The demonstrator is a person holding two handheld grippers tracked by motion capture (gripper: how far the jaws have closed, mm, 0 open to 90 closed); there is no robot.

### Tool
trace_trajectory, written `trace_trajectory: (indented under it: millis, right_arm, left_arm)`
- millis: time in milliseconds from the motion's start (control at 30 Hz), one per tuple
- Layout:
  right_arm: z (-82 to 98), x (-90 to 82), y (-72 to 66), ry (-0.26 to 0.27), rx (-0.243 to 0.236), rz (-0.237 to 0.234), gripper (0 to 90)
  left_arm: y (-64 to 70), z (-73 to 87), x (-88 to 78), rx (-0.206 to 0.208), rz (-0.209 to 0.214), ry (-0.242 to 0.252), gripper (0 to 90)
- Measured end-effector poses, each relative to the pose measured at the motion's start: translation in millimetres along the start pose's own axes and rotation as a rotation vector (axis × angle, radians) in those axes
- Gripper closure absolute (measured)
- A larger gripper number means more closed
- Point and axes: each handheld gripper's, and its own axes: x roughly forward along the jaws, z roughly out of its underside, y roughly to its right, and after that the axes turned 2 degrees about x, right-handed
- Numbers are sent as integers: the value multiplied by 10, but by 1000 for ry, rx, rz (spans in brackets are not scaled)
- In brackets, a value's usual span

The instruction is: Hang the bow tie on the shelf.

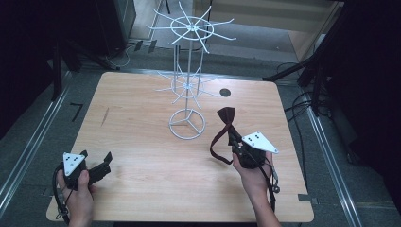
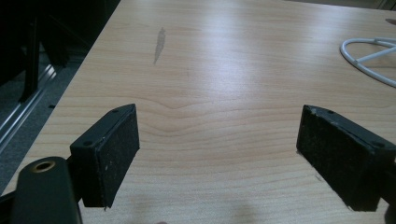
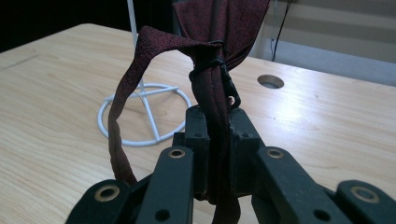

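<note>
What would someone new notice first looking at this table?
Probably the dark red bow tie, pinched in the right claw and held above the right half of the wooden table, its strap hanging in a loop. Next, the tall white wire display rack with spoked hooks at the table's far middle. The left claw sits open over bare wood near the front left corner.

Dark maroon bow tie (image 3: pixel 219 28) with a faint speckled weave, its strap (image 3: pixel 122 102) the same maroon. Behind it, an all-white wire display rack (image 1: pixel 188 71). Pale wood-grain table (image 1: pixel 142 156) beneath the rack, with one grey smudge (image 2: pixel 159 43). Both grippers' pads (image 2: pixel 116 154) matte black.
</note>
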Motion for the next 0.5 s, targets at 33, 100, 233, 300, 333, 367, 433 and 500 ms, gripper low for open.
trace_trajectory:
  millis: [33,100,233,300,333,367,433,500]
  right_arm:
    - [0,0,0,0,0,0,822]
    - [-36,-2,-6,3,-5,2,821]
    - [-82,-12,-13,18,-6,1,820]
    - [-102,-16,-17,23,-9,3,820]
    - [-116,-19,-24,26,-9,4,819]
    - [-127,-22,-28,33,-13,4,819]
    - [-149,-30,-39,44,-11,9,819]
    - [-169,-35,-42,58,-14,10,818]
  left_arm:
    - [0,0,0,0,0,0,136]
    - [0,0,-1,1,0,0,136]
    - [0,0,-1,1,0,1,136]
    - [0,1,-1,-1,1,2,136]
    - [-1,1,-1,-1,0,3,136]
    - [-1,1,-2,-1,0,2,136]
    - [-1,1,-1,-1,0,3,136]
    - [0,1,-1,-1,0,3,136]
